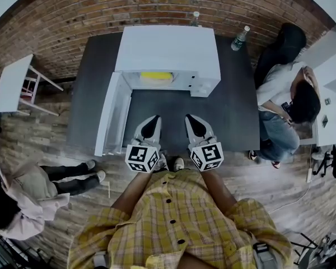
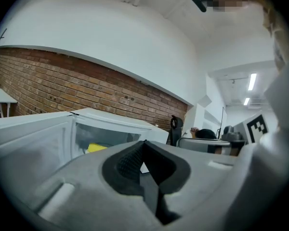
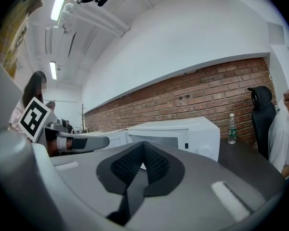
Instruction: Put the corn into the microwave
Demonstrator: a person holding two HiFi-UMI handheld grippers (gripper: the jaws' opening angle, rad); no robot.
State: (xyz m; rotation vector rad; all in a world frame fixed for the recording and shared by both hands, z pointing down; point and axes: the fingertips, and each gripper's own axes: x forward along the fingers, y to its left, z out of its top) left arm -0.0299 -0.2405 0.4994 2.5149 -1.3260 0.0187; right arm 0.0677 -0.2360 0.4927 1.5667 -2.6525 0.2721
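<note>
The corn point(image 1: 156, 76) is lying sideways in the microwave point(image 1: 168, 46), whose open door point(image 1: 113, 115) is sticking out nearer the left gripper point(image 1: 153, 120), squeezed shut and empty like the right gripper point(image 1: 192, 119).

corn point(image 1: 156, 76) in microwave point(image 1: 168, 46) (door point(image 1: 113, 114) swung left) | microwave on table point(image 1: 229, 116)

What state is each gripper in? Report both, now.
Grey two-jaw left gripper: closed, jaws together, holding nothing.
Grey two-jaw right gripper: closed, jaws together, holding nothing.
</note>
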